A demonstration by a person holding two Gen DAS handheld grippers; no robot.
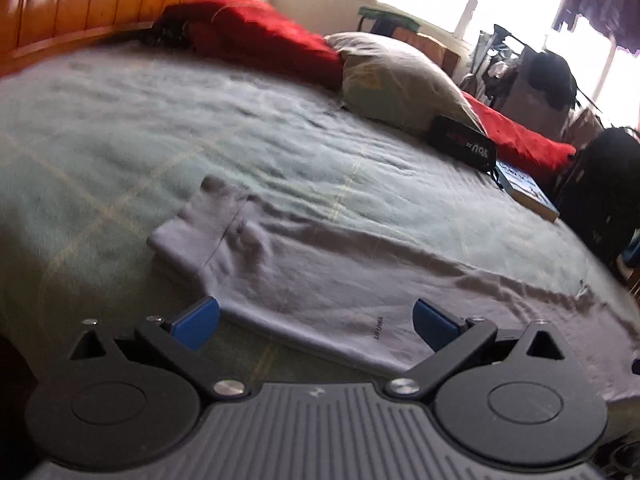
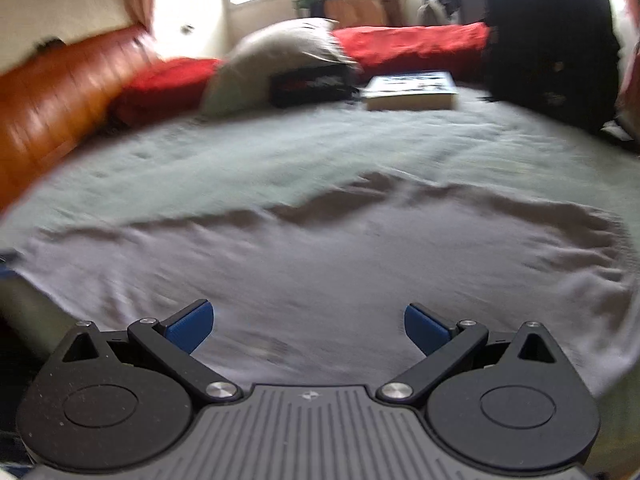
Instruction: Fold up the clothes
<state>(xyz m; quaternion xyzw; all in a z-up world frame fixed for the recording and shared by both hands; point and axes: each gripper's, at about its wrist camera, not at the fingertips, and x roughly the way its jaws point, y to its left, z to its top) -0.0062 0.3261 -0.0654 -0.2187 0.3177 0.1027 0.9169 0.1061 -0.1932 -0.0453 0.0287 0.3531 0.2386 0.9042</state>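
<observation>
In your left wrist view, the left gripper (image 1: pixel 316 322) has its jaws spread wide with nothing between them, hovering at the near edge of the grey T-shirt (image 1: pixel 320 276), which lies flat on the green bed cover (image 1: pixel 160 132). The shirt's folded edge runs through the gap between the jaws, and the cloth spreads from there toward 1 and 2 o'clock; a short sleeve (image 1: pixel 192 224) sticks out at about 11 o'clock from the jaws. Farther off, at 1 o'clock, a pale pillow (image 1: pixel 396 76) leans on a red blanket (image 1: pixel 264 36), with a black pouch (image 1: pixel 460 144) and a book (image 1: pixel 528 192) just beside it. In your right wrist view, which is blurred, the right gripper (image 2: pixel 309 328) is also opened wide and empty, held over the shirt (image 2: pixel 320 248); the grey cloth fills the space between and ahead of the jaws, running from 9 to 3 o'clock. The pillow (image 2: pixel 276 56) sits at 12 o'clock, the book (image 2: pixel 412 88) at 1 o'clock.
</observation>
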